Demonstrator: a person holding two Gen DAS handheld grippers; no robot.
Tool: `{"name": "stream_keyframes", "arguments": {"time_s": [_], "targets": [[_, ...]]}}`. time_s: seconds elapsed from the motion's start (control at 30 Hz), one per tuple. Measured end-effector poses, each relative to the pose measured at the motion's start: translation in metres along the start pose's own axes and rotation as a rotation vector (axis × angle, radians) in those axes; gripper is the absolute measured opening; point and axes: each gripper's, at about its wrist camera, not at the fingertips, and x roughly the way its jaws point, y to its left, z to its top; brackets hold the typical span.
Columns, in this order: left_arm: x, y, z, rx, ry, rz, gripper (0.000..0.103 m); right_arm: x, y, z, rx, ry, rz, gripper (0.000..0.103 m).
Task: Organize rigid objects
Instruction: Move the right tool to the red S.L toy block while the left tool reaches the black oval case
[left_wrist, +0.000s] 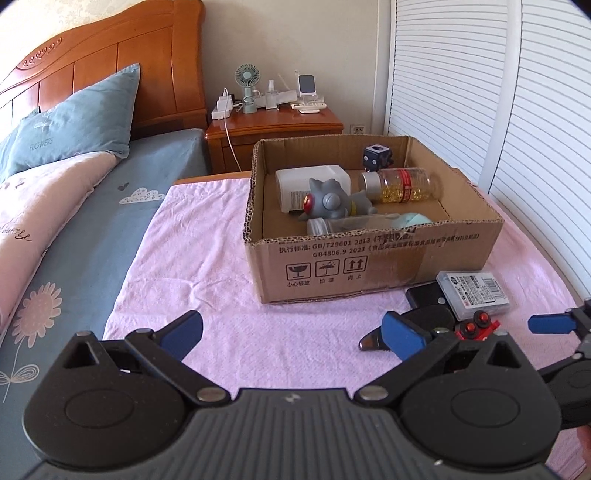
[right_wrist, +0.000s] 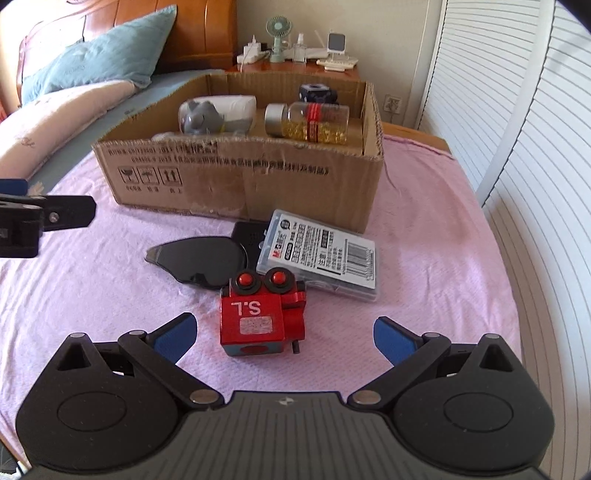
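On the pink cloth (right_wrist: 424, 206) beside the bed, a cardboard box (right_wrist: 240, 173) already holds part of the job: a white bottle (left_wrist: 314, 181), a grey toy figure (left_wrist: 328, 201), a jar of yellow capsules (right_wrist: 314, 122), a clear bottle (left_wrist: 354, 225) and a dark cube (left_wrist: 376, 153). Four things wait outside it, just in front of the box: a red toy robot (right_wrist: 258, 317), a black glasses case (right_wrist: 207, 260), a small black box (right_wrist: 249, 236) and a clear plastic case (right_wrist: 325, 254) lying partly over it. The right gripper (right_wrist: 282, 338) hangs spread wide with the red robot between its fingers, not yet touching. The left gripper (left_wrist: 295, 332) is also spread, empty, over bare cloth. Roughly half seems done; the robot looks next.
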Motion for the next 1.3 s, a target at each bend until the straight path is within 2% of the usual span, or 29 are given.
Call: {"name": "stream_keyframes", "arguments": {"time_s": [0.23,0.43,0.87,1.07,1.3], "targets": [[0.008,-0.002,-0.001,0.012,0.024,-0.035,0.102,0.015,0.0,-0.001,0.021,0.016,-0.023,0.103],[0.018,-0.014,0.001,0.026,0.043,-0.065,0.102,0.014,-0.018,-0.007,0.068,0.011,-0.061,0.103],[0.053,-0.063,0.003,0.082,0.102,-0.163,0.102,0.012,-0.032,-0.014,0.056,-0.011,-0.031,0.103],[0.07,-0.072,0.002,0.064,0.122,-0.2,0.102,0.011,-0.03,-0.016,0.061,-0.022,-0.035,0.103],[0.077,-0.07,-0.005,0.076,0.15,-0.163,0.102,0.01,-0.03,-0.018,0.062,-0.03,-0.039,0.103]]}}
